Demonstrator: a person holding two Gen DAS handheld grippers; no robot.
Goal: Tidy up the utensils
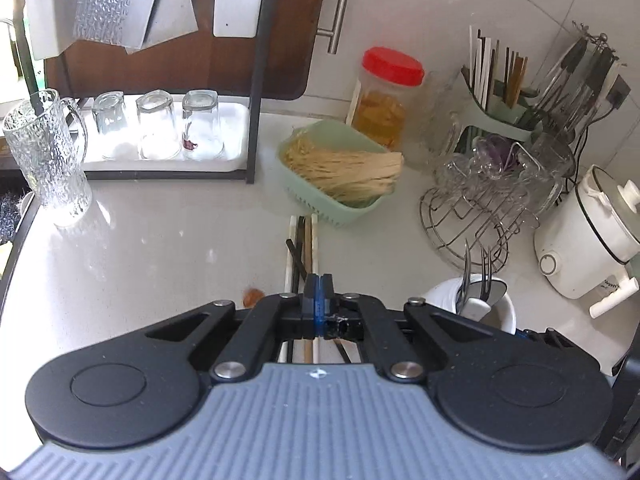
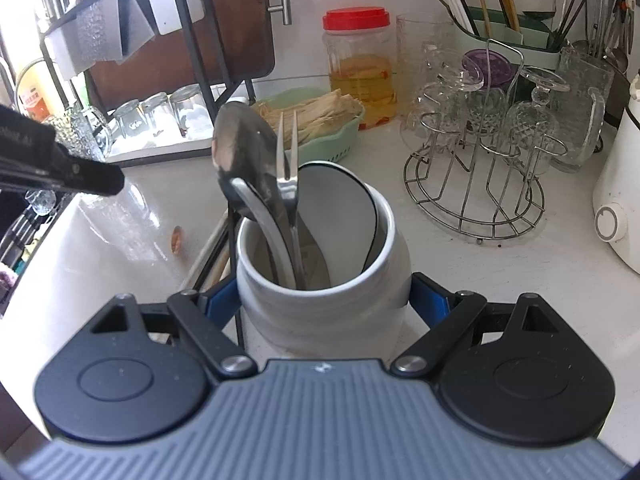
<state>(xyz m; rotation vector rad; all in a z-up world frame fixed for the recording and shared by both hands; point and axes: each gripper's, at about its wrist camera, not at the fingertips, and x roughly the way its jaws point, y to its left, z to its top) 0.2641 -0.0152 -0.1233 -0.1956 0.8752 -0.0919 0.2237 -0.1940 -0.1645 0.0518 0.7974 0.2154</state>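
Several chopsticks (image 1: 308, 240), white, black and wooden, lie side by side on the pale counter, running under my left gripper (image 1: 319, 286). Its blue pads are pressed together with nothing between them, and it hangs above the chopsticks. My right gripper (image 2: 326, 300) is shut on a white ceramic cup (image 2: 352, 320), one blue pad on each side of its wall. A large spoon (image 2: 236, 148), a two-pronged fork (image 2: 287, 184) and a wide white-bladed utensil stand in the cup. In the right wrist view, the left gripper (image 2: 116, 184) pokes in from the left, and the chopsticks (image 2: 208, 248) lie beside the cup.
A green basket of dried noodles (image 1: 340, 176) sits just beyond the chopsticks, with a red-lidded jar (image 1: 384, 96) behind. A wire rack of glasses (image 1: 492, 192), a green holder with chopsticks (image 1: 500, 116) and a white cooker (image 1: 588, 236) fill the right. A glass mug (image 1: 48, 152) and a tray of tumblers stand left.
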